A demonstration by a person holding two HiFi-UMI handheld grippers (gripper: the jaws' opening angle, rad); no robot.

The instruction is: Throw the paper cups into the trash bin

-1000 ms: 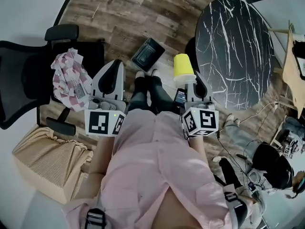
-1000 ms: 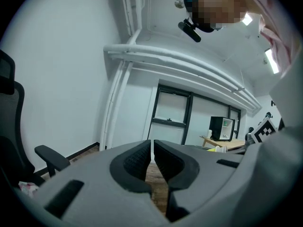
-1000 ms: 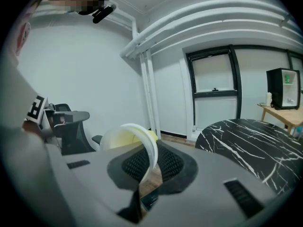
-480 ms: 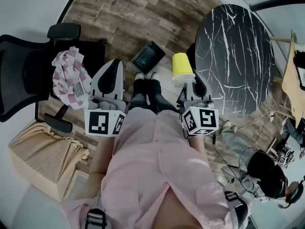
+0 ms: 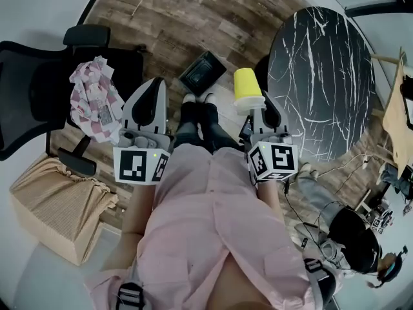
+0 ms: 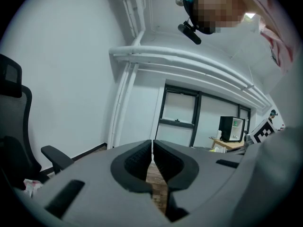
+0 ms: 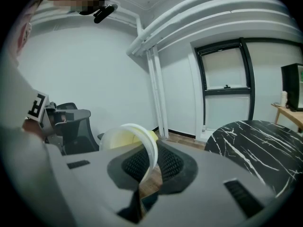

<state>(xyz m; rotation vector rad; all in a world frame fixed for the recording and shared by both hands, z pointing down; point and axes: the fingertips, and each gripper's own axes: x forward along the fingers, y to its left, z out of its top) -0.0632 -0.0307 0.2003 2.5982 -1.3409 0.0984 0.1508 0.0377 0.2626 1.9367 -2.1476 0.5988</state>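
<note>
A yellow paper cup (image 5: 247, 90) with a white rim is pinched by its rim in my right gripper (image 5: 258, 107), just left of the black marble table. In the right gripper view the cup (image 7: 135, 141) lies on its side between the jaws, mouth toward the camera. My left gripper (image 5: 150, 102) is shut with nothing in it; in the left gripper view its jaws (image 6: 152, 161) meet. A small black trash bin (image 5: 202, 73) stands on the wood floor ahead of my feet, between the two grippers.
A round black marble table (image 5: 321, 76) is on the right. A black office chair (image 5: 45, 92) with a pink checked cloth (image 5: 95, 99) is at the left. A tan box (image 5: 55, 208) sits at lower left. Another person (image 5: 352, 241) and cables are at lower right.
The view has drifted slightly; both grippers hold nearly the same pose, the right one still carrying the yellow cup.
</note>
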